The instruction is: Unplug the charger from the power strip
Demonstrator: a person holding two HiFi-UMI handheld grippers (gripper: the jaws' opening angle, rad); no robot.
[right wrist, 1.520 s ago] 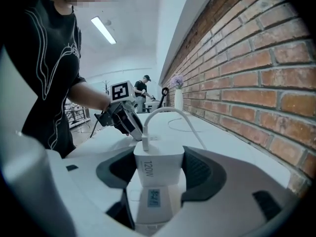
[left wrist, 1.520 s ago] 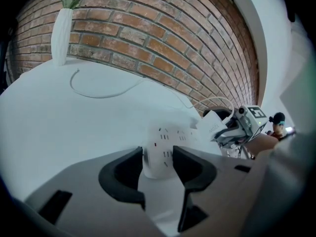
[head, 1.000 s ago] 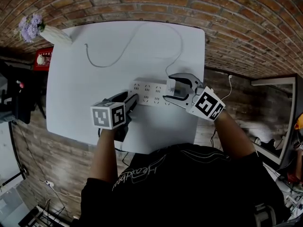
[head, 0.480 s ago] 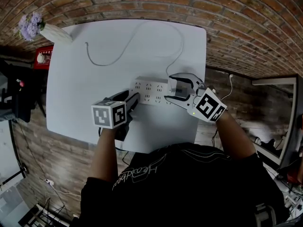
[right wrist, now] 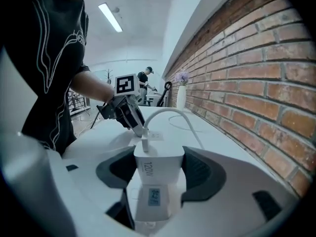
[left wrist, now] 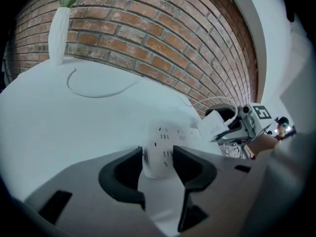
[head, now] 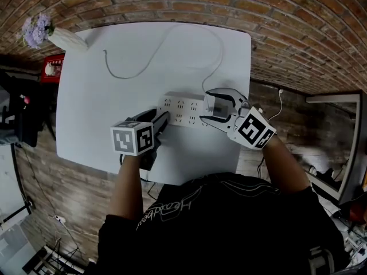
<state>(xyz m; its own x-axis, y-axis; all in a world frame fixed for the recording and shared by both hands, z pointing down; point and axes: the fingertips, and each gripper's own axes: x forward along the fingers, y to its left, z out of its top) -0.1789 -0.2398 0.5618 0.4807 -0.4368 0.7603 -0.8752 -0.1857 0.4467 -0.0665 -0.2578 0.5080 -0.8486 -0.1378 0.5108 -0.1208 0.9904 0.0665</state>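
The left gripper [head: 163, 119] is being clamped on the left end of the long white plastic power strip [head: 179, 110], a hold best kept pressed down on the white table [head: 86, 113]. At the right end, the boxy white plastic charger [head: 210, 103] is being pinched by the right gripper [head: 210, 112] — a straight, untwisted pull is being called for, with the thin white cable [head: 137, 70] beyond left slack.

The left half of the white tabletop [head: 86, 107] lies open to me. Across its far part a thin white cable [head: 132, 72] loops. A white ribbed vase with purple flowers [head: 64, 40] stands at the far left corner, by the red brick wall [head: 172, 2]. Mid-table, the long white power strip [head: 182, 112] bars the way. My left hand-held gripper [head: 160, 121] is clamped on its left end, and my right hand-held gripper [head: 211, 109] on the white block charger [head: 209, 103] at its right end.
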